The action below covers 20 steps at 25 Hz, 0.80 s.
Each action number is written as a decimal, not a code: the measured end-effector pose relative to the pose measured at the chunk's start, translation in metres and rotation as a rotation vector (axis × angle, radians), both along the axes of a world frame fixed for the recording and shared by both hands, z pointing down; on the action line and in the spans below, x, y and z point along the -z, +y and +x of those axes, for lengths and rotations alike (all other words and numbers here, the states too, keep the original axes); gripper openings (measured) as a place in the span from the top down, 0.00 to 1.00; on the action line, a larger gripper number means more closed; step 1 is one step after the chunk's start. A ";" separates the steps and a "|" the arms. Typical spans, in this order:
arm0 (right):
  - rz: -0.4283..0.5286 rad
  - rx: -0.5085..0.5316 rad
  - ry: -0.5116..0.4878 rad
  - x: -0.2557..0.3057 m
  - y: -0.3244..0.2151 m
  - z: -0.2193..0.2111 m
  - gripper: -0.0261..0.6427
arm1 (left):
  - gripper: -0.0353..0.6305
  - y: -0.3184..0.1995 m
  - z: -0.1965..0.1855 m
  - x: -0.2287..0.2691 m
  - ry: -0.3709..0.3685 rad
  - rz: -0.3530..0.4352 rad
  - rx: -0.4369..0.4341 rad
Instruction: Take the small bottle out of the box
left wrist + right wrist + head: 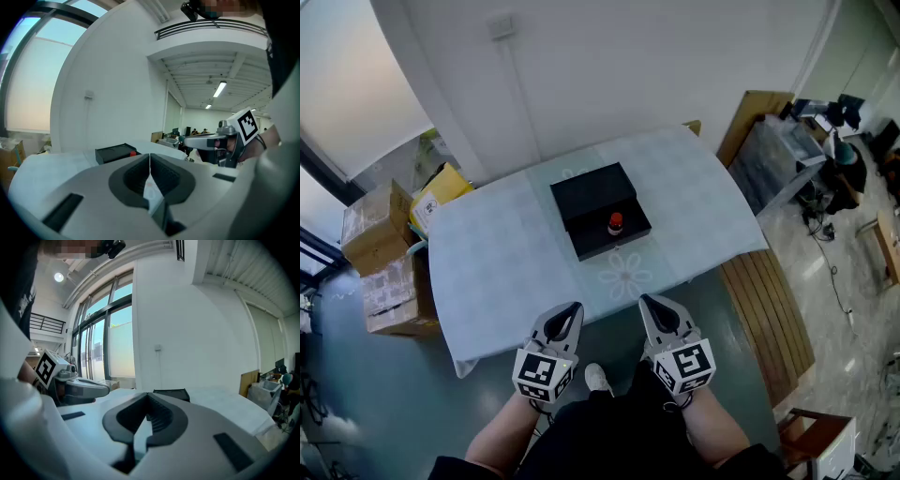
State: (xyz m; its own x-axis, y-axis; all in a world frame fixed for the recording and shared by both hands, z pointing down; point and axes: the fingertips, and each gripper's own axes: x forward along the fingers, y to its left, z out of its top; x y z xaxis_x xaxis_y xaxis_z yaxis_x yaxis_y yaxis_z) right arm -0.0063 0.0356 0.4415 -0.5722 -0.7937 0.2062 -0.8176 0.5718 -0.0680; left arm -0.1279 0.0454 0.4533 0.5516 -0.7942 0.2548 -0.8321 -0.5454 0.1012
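Left gripper (571,309): fingers closed, empty; I hold it short of desk (497,272).
Right gripper (650,303): likewise closed, empty.
Bottle (615,223): in box (592,197), far ahead.

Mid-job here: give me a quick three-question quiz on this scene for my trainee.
1. True or false: the bottle is in the box on the table.
2. The left gripper and the right gripper are both: A open, B shut and empty, C shut on the bottle.
3. Fill in: the bottle's cap is ___.
Key: 1 true; 2 B; 3 red.
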 end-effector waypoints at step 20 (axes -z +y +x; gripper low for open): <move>0.028 -0.002 -0.015 0.005 0.002 0.009 0.93 | 0.90 0.001 0.012 0.002 0.011 0.013 -0.029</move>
